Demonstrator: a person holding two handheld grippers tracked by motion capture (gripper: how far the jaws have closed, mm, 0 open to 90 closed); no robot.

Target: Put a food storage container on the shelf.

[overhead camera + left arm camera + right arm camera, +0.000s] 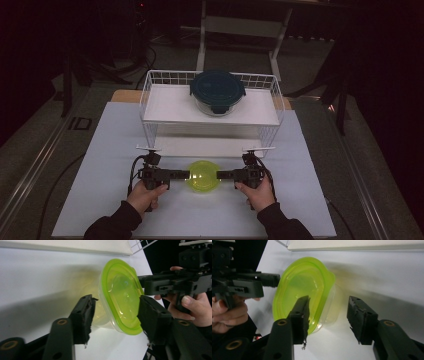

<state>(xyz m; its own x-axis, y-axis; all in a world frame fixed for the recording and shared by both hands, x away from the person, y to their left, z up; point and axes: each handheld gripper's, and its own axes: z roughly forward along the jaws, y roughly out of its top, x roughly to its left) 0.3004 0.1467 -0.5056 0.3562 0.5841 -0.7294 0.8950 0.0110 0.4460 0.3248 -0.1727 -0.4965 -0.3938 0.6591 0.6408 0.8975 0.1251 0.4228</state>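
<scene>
A clear tub with a lime-green lid [203, 176] sits on the white tabletop between my two grippers. My left gripper [187, 174] comes at it from the left and my right gripper [219, 175] from the right, both lying level. In the left gripper view the tub [120, 295] lies between the jaws of the left gripper [116, 300]: one pad is over the lid's rim, the other just short of the clear wall. In the right gripper view one jaw of the right gripper [329, 300] overlaps the lid [304, 290], and the other stands clear of the wall.
Just behind the tub stands a white wire shelf rack [150, 107]. On its top shelf rests a round glass container with a dark teal lid [217, 91]. The white tabletop [100, 200] extends to both sides and toward the person, whose hands hold the grippers.
</scene>
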